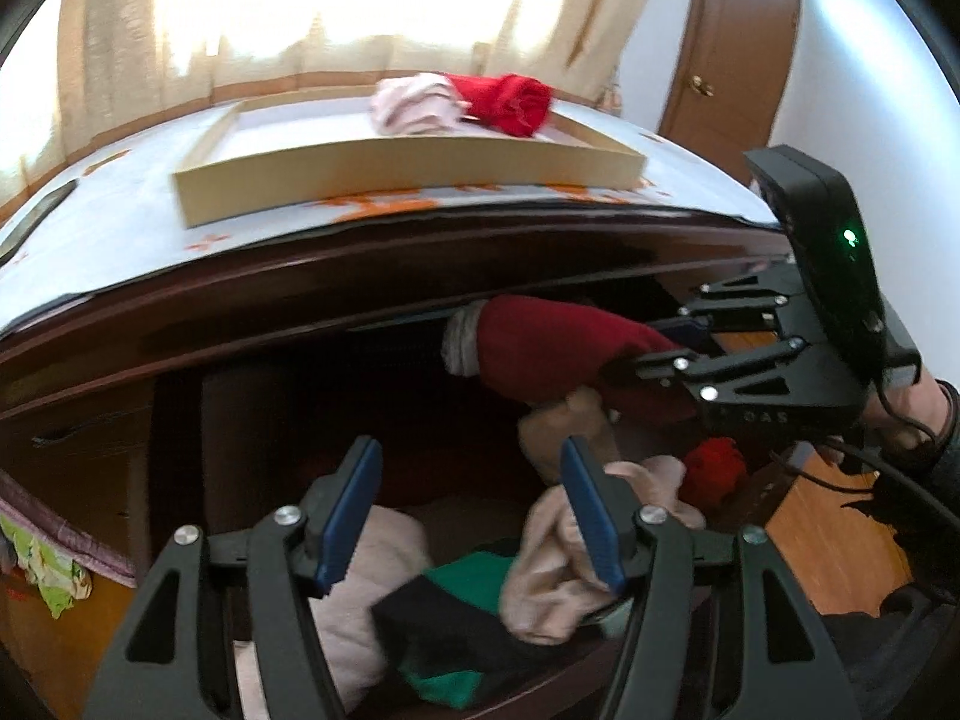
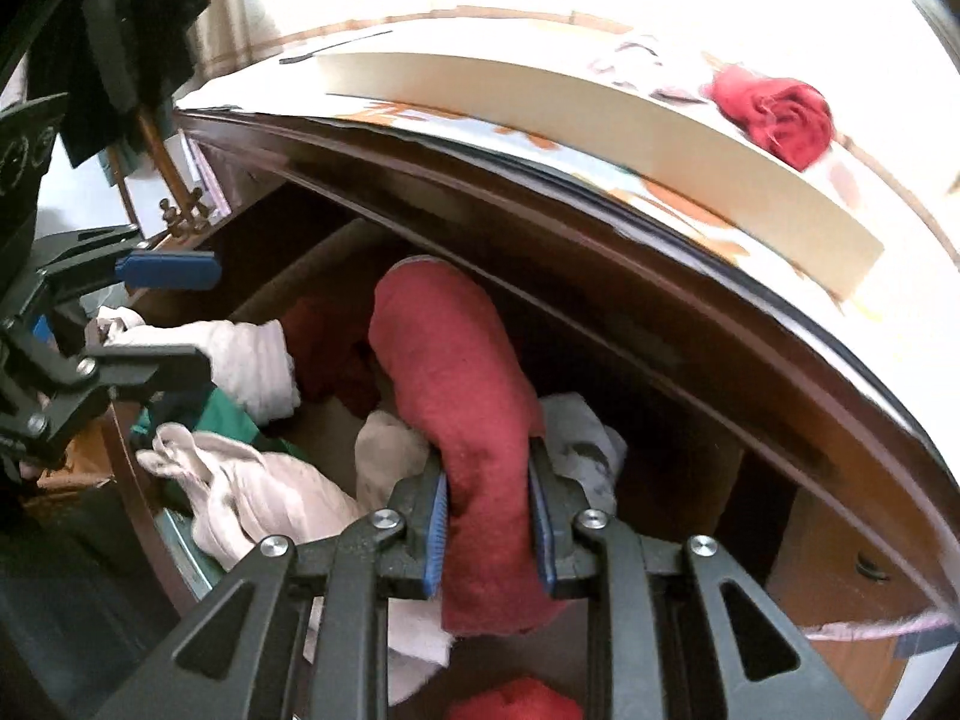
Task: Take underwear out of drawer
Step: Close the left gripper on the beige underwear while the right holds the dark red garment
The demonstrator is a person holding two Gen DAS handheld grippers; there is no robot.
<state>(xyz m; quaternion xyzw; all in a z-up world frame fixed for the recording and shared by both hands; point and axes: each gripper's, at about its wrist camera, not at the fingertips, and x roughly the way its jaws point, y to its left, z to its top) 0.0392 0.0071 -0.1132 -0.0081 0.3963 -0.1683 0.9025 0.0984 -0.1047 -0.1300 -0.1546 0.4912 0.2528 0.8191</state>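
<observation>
Your right hand-held gripper squeezes the soft, light dark red underwear near one end, up over the open drawer, so it droops and could slip, while your left hand-held gripper hangs wide apart and holds nothing.

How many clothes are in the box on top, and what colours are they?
Red: 1, the red garment
Pink: 1, the pale pink garment
Total: 2 in the cardboard tray. The right gripper holds a third piece, the dark red garment, over the drawer.
</observation>
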